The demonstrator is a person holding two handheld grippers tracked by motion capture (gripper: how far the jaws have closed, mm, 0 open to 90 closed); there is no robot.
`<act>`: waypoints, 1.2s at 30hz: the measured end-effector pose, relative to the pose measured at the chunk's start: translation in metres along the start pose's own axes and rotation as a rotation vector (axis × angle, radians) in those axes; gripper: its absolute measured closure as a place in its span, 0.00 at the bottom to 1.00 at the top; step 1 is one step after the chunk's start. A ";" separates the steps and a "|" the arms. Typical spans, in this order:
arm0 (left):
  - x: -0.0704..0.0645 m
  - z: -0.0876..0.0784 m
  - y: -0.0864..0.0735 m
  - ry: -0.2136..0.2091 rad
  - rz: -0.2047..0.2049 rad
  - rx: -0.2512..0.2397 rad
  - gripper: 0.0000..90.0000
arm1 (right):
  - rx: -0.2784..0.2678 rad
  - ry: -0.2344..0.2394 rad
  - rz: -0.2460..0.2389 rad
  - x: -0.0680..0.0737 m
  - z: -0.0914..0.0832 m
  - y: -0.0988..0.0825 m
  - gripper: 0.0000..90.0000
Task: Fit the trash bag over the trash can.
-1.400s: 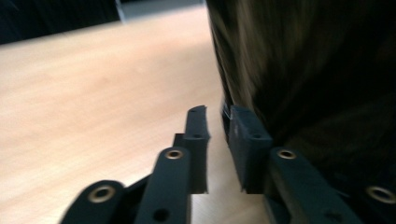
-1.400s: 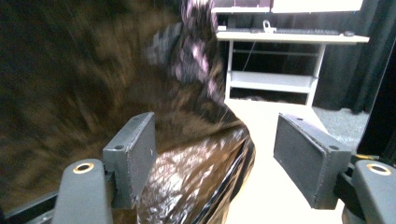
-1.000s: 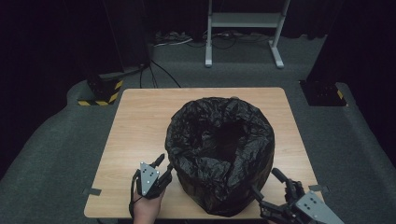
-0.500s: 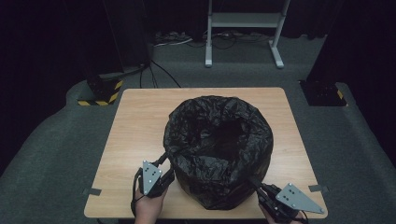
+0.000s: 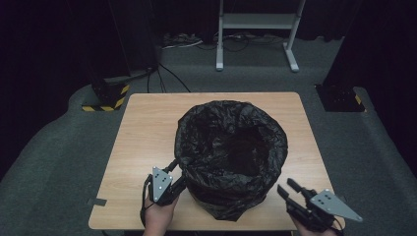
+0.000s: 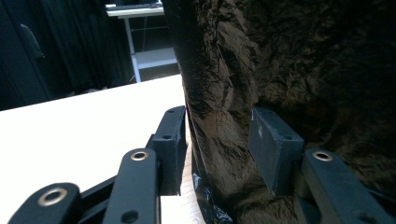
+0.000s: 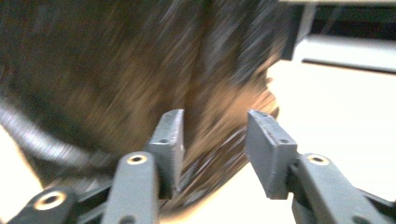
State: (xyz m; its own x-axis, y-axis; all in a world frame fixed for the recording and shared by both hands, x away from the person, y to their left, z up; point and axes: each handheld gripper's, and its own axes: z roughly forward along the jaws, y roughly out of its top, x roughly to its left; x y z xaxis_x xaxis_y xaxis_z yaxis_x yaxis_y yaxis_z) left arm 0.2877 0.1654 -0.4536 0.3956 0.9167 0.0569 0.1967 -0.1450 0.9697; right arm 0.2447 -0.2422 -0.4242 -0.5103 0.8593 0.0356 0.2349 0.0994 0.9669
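The bag-lined bin [image 5: 231, 157] stands on the table [image 5: 142, 128], toward its near edge. The left gripper [image 5: 173, 178] is at the bin's near left side, touching the bag. The right gripper [image 5: 290, 191] lies near and right of the bin, apart from it. Beyond the table's far edge stands a stand [image 5: 255, 29]; far left, on the floor, a striped block [image 5: 105, 101].

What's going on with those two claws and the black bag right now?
Left gripper pinching a fold of the black bin bag. Right gripper apart from it, jaws just reopened, nothing between them. Table unobstructed.
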 end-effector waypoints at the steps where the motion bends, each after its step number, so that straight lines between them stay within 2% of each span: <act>1: 0.000 0.002 0.000 -0.001 0.001 0.006 0.63 | -0.022 -0.029 -0.009 -0.003 0.001 0.004 0.53; 5: -0.006 0.013 0.002 -0.027 -0.003 0.019 0.62 | -0.003 -0.115 -0.037 -0.012 0.025 0.011 0.45; 9: -0.019 0.026 0.007 -0.069 0.033 0.027 0.59 | 0.031 -0.174 -0.037 -0.030 0.044 0.009 0.39; 12: -0.026 0.031 0.009 -0.090 0.045 0.025 0.57 | 0.039 -0.202 -0.042 -0.045 0.047 0.008 0.36; 13: -0.035 0.036 0.011 -0.123 0.060 0.023 0.56 | 0.038 -0.214 -0.044 -0.052 0.047 0.008 0.35; 15: -0.043 0.039 0.012 -0.149 0.069 0.022 0.56 | 0.041 -0.223 -0.044 -0.058 0.047 0.009 0.35; 16: -0.046 0.040 0.013 -0.152 0.085 0.025 0.55 | 0.048 -0.233 -0.047 -0.063 0.046 0.009 0.35; 20: -0.050 0.044 0.013 -0.153 0.073 0.024 0.49 | 0.054 -0.246 -0.043 -0.071 0.045 0.010 0.33; 21: -0.048 0.044 0.013 -0.148 0.064 0.025 0.49 | 0.060 -0.245 -0.040 -0.074 0.044 0.010 0.31; 23: -0.039 0.037 0.010 -0.123 0.034 0.016 0.38 | 0.076 -0.248 -0.023 -0.079 0.041 0.011 0.23; 25: -0.027 0.027 0.006 -0.103 0.016 0.007 0.31 | 0.130 -0.257 0.008 -0.084 0.039 0.010 0.18; 26: -0.027 0.027 0.006 -0.103 0.016 0.007 0.27 | 0.151 -0.261 0.026 -0.086 0.039 0.009 0.18; 27: -0.013 0.016 0.000 -0.074 -0.001 0.005 0.23 | 0.180 -0.262 0.044 -0.089 0.039 0.007 0.18; 28: -0.013 0.016 0.000 -0.074 -0.001 0.005 0.20 | 0.180 -0.262 0.044 -0.089 0.039 0.007 0.18; 29: 0.002 0.007 -0.010 -0.051 -0.006 0.023 0.18 | 0.262 -0.262 0.044 -0.095 0.040 0.002 0.17; 30: 0.002 0.007 -0.010 -0.051 -0.006 0.023 0.17 | 0.299 -0.262 0.056 -0.097 0.042 -0.001 0.17; 31: 0.016 -0.001 -0.021 -0.029 -0.007 0.066 0.17 | 0.328 -0.261 0.068 -0.099 0.044 -0.003 0.16; 32: 0.016 -0.001 -0.021 -0.029 -0.007 0.066 0.16 | 0.328 -0.261 0.068 -0.099 0.044 -0.003 0.16; 33: 0.029 -0.007 -0.034 -0.014 -0.015 0.117 0.16 | 0.413 -0.260 0.084 -0.102 0.051 -0.007 0.14; 34: 0.035 -0.010 -0.040 -0.012 -0.019 0.142 0.16 | 0.442 -0.271 0.077 -0.102 0.053 -0.009 0.14; 36: 0.040 -0.013 -0.050 -0.022 -0.009 0.186 0.15 | 0.544 -0.280 0.099 -0.103 0.061 -0.012 0.14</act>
State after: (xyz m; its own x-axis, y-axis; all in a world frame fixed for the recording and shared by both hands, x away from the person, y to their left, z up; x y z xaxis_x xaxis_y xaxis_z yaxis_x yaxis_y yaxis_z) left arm 0.2818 0.2146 -0.4967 0.4119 0.9103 0.0413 0.3622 -0.2052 0.9093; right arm 0.3445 -0.3012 -0.4548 -0.2451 0.9693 -0.0206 0.6961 0.1907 0.6921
